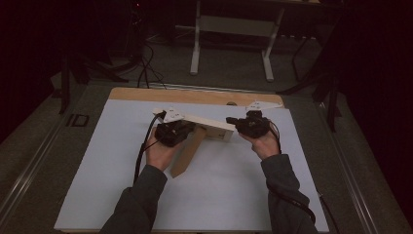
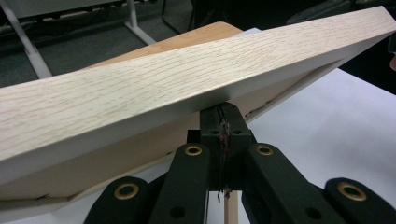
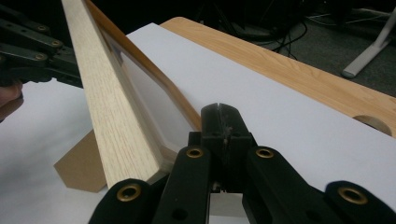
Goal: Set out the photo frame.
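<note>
High view first: on the left, the left claw (image 1: 181,127) is clenched on the frame (image 1: 204,125), biting its lower edge near the left end, with the left hand (image 1: 160,152) under it, palm side up and forearm coming in from below. From that claw the frame runs off to the right, tilted, and its brown stand (image 1: 187,151) hangs down toward the white surface (image 1: 97,170). Left gripper view agrees: jaws pressed together on the thin back edge of the frame (image 2: 187,88), which sits just above and ahead of the tips. Moving right, the right claw (image 1: 233,123) is clamped on the frame's right end, right hand (image 1: 265,144) behind it, wrist cocked inward. In the right gripper view the jaws are closed at the frame's (image 3: 116,116) corner, the wood rising to the left of the tips and the stand (image 3: 81,170) low and left, close to the surface (image 3: 280,121). My read: the lift is done and both ends are secured; what's left looks like settling the frame upright on its stand, then letting go.
</note>
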Tool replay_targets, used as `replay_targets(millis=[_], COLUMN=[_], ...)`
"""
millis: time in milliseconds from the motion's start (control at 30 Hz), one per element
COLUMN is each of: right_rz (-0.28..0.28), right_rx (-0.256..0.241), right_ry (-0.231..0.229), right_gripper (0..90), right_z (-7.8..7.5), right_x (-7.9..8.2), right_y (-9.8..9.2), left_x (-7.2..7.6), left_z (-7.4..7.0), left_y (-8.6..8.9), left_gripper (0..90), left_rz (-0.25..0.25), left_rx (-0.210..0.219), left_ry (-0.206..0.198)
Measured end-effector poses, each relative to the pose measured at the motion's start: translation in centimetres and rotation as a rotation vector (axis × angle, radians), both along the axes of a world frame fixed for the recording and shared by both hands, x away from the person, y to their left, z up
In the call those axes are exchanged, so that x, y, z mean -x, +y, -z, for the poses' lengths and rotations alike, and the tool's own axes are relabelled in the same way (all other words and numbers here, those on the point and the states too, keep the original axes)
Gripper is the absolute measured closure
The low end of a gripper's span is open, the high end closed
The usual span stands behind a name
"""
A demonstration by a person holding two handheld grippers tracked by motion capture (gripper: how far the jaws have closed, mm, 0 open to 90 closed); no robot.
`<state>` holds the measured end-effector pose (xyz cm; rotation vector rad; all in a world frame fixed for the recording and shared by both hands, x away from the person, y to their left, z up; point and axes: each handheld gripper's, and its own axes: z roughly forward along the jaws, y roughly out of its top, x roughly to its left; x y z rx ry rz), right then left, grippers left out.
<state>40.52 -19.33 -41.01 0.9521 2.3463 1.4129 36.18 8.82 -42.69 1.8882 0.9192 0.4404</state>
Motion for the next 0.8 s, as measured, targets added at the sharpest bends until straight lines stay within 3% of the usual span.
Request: replay_targets(millis=[800], right_rz=[-0.048], right_rx=[0.005], right_ry=[-0.007], right_gripper=[89.8], right_z=[-0.06], right_x=[0.86], right_y=[0.56], left_x=[-0.03], left_z=[-0.17], left_y=[-0.7], left_gripper=[90.0], left_rz=[0.015], left_rx=[-0.007], left_ry=[0.003])
